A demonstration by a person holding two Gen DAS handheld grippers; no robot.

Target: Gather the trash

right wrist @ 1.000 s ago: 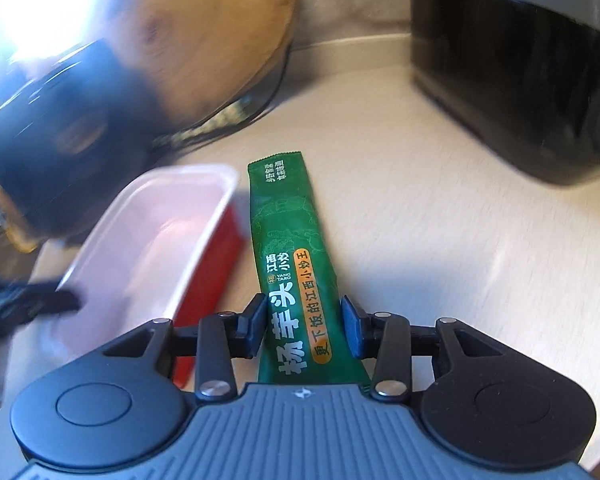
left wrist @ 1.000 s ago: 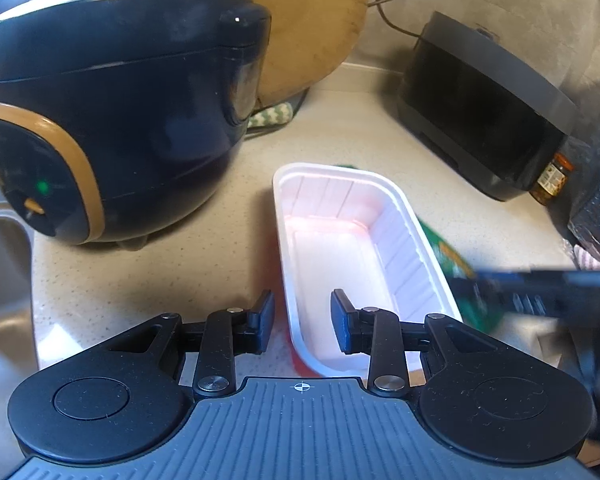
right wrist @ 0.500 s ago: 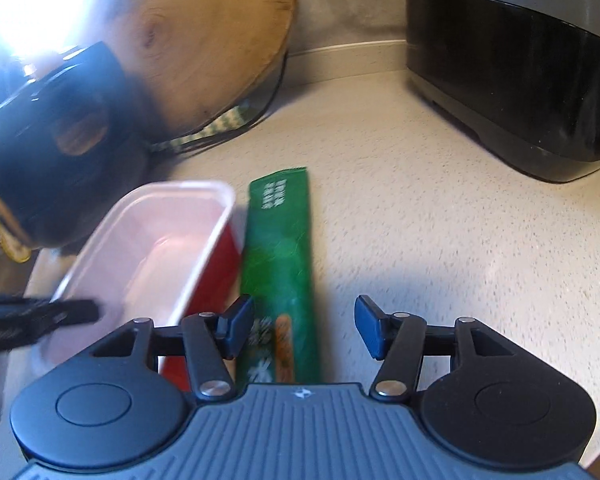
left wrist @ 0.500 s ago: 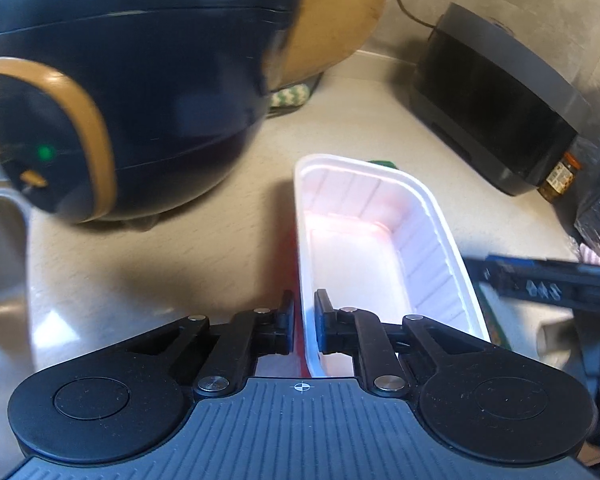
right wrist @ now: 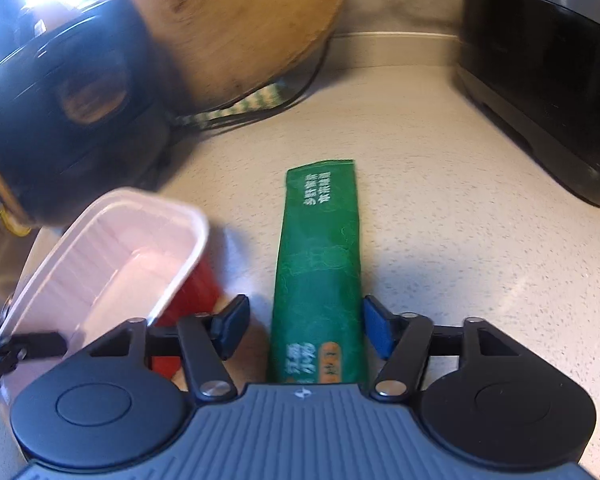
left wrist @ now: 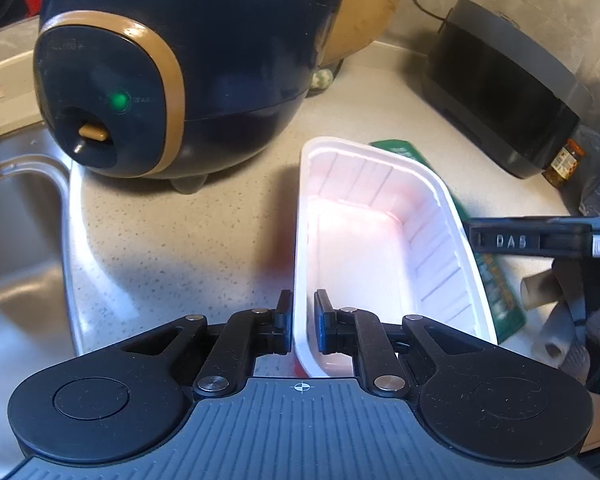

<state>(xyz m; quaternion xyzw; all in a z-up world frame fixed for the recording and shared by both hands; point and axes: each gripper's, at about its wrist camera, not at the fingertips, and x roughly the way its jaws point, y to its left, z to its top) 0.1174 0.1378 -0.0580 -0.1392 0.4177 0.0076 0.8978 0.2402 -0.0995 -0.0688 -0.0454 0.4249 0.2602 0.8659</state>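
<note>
Left wrist view shows the left tongs point(left wrist: 302, 322) clamped on the near left wall of a white plastic tray point(left wrist: 380, 240), 1 finger outside the wall and 1 inside. The tray holds nothing that can be seen; its outside is red. A dark rice cooker point(left wrist: 180, 68) with a tan band and a green light stands just behind the tray on the speckled bench point(left wrist: 172, 240), with a round wooden board point(right wrist: 240, 28) leaning behind it and a steel sink point(left wrist: 16, 260) at the left. A black appliance point(left wrist: 504, 84) sits at the back right, well apart from the tray.

Right wrist view shows the right tongs point(right wrist: 304, 330) spread apart, 1 finger on each side of a long green wrapper point(right wrist: 320, 256) lying flat on the bench. Neither finger clearly touches it. The wrapper lies just beside the tray, on its right.
</note>
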